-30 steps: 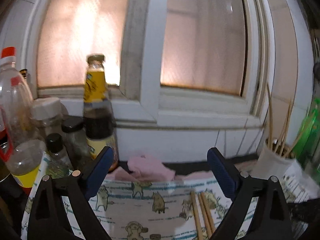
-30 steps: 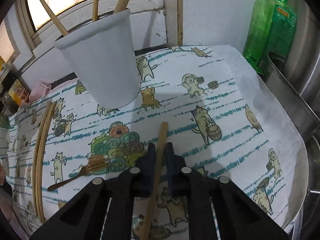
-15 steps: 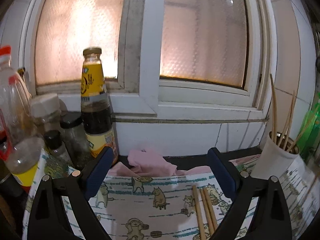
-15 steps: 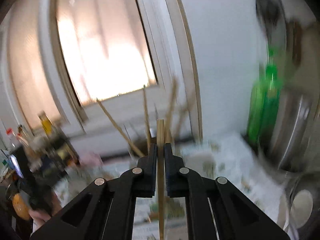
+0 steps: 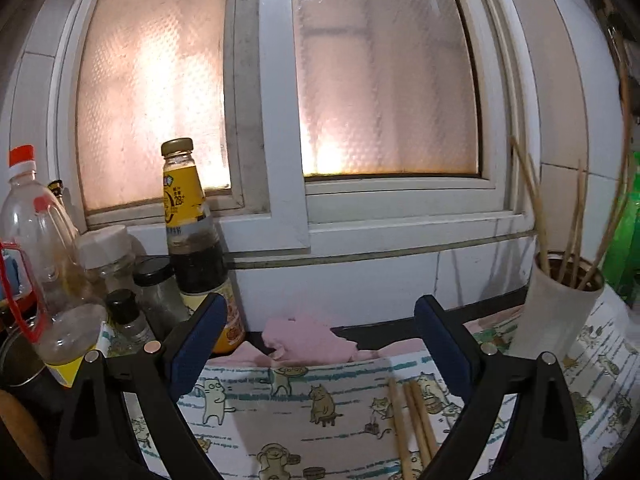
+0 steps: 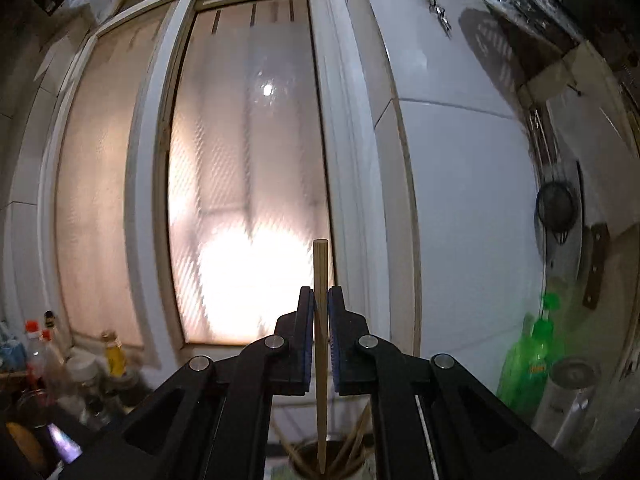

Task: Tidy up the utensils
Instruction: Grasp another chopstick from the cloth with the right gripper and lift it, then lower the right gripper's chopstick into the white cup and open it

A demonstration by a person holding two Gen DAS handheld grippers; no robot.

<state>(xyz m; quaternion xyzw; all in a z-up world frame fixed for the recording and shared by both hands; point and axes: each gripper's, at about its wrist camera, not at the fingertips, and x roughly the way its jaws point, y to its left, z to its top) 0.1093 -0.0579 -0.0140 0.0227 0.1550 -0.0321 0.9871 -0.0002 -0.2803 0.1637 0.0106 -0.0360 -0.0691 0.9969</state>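
Note:
My right gripper [image 6: 321, 308] is shut on a wooden chopstick [image 6: 320, 268] that stands upright, its lower tip hanging just over the mouth of the white cup [image 6: 328, 458] below. Several chopsticks lean inside that cup. In the left wrist view the same white cup [image 5: 554, 312] stands at the right on the cat-print cloth [image 5: 304, 408], with chopsticks sticking up from it. Three loose chopsticks [image 5: 412, 420] lie on the cloth between my left fingers. My left gripper [image 5: 320, 340] is open and holds nothing.
Sauce bottles and jars [image 5: 188, 240] crowd the left by the window sill. A pink rag [image 5: 308, 340] lies at the cloth's far edge. A green bottle [image 6: 528, 364] and a steel container [image 6: 568, 396] stand at the right near the tiled wall.
My right gripper lifted the chopstick off the cloth and swung it upright over the cup. The left gripper drifted slightly and stayed open.

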